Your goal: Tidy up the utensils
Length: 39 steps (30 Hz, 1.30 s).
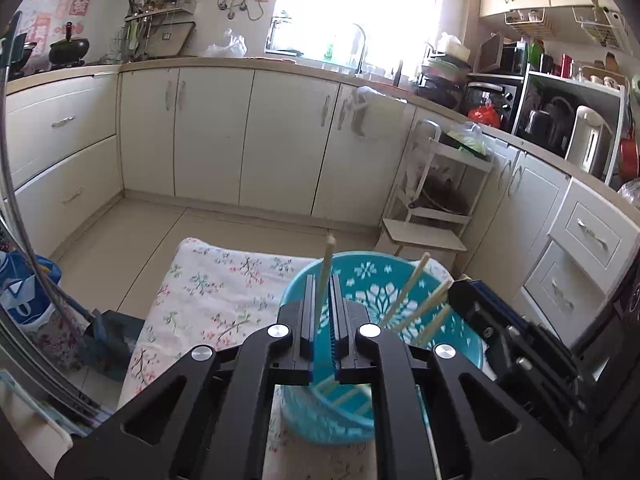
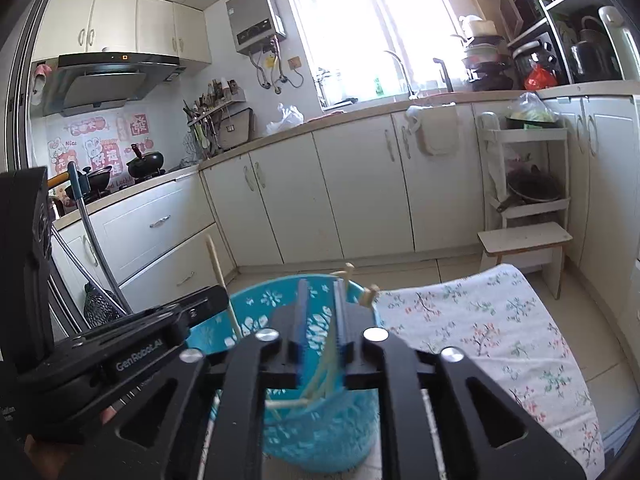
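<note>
Both grippers are being held over the teal basket [image 1: 384, 280] — one chopstick [image 1: 322, 288] stands between the left gripper [image 1: 323, 312]'s barely parted jaws, others beside the right gripper [image 2: 322, 312]'s loosened jaws — for dropping in.

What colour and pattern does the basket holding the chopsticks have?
The basket is turquoise with white flower-shaped cut-outs, seen best in the left wrist view.

One teal basket [image 1: 372, 280], two tongs — about four chopsticks [image 1: 404, 294], one floral cloth [image 1: 208, 288].

basket [image 1: 372, 280]: glossy teal plastic
chopsticks [image 1: 404, 296]: pale matt wood
tablecloth [image 1: 208, 292]: floral cloth
grippers [image 1: 325, 320]: matt black plastic, shiny metal bolts
</note>
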Motion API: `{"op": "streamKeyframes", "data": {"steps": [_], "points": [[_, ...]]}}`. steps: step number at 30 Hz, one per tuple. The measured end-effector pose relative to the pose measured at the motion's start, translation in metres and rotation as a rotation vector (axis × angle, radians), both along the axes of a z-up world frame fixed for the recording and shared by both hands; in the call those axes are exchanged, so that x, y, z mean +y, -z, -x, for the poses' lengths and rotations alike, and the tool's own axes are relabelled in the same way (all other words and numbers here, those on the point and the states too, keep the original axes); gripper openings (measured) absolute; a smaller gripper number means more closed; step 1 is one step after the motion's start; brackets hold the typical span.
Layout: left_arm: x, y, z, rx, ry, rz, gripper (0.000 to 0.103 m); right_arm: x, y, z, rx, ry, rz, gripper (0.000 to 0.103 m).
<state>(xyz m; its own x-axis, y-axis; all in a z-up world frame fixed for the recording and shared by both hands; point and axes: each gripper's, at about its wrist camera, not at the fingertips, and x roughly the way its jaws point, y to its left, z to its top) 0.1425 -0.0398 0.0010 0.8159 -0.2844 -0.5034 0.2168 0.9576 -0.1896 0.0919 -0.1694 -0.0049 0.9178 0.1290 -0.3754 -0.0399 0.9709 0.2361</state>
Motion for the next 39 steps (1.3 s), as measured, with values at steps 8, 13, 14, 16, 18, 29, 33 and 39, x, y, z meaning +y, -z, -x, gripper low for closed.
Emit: {"op": "streamKeyframes", "data": {"steps": [8,13,14,16,18,29,33,39], "points": [[0.000,-0.001,0.038,-0.008,-0.002,-0.037,0.019,-0.016,-0.006,0.040,0.008,0.018,-0.019,0.021],[0.000,-0.002,0.059,-0.013,-0.003,-0.054,0.029,-0.029,0.001,0.063,0.047,0.037,-0.060,0.025],[0.001,-0.001,0.063,-0.008,-0.003,-0.055,0.031,-0.031,0.004,0.068,0.061,0.040,-0.065,0.027],[0.001,0.001,0.068,0.005,0.001,-0.061,0.032,-0.034,0.011,0.076,0.095,0.046,-0.074,0.029],[0.001,0.005,0.076,0.023,0.010,-0.074,0.034,-0.036,0.018,0.084,0.137,0.051,-0.086,0.029],[-0.007,0.082,0.105,0.328,0.159,-0.217,0.041,-0.015,0.077,0.126,0.442,0.018,-0.052,0.040],[-0.023,0.098,0.118,0.365,0.248,-0.280,0.041,-0.015,0.085,0.127,0.480,0.038,-0.021,0.042],[-0.036,0.111,0.124,0.399,0.290,-0.315,0.041,-0.017,0.088,0.126,0.500,0.047,-0.012,0.046]]}}
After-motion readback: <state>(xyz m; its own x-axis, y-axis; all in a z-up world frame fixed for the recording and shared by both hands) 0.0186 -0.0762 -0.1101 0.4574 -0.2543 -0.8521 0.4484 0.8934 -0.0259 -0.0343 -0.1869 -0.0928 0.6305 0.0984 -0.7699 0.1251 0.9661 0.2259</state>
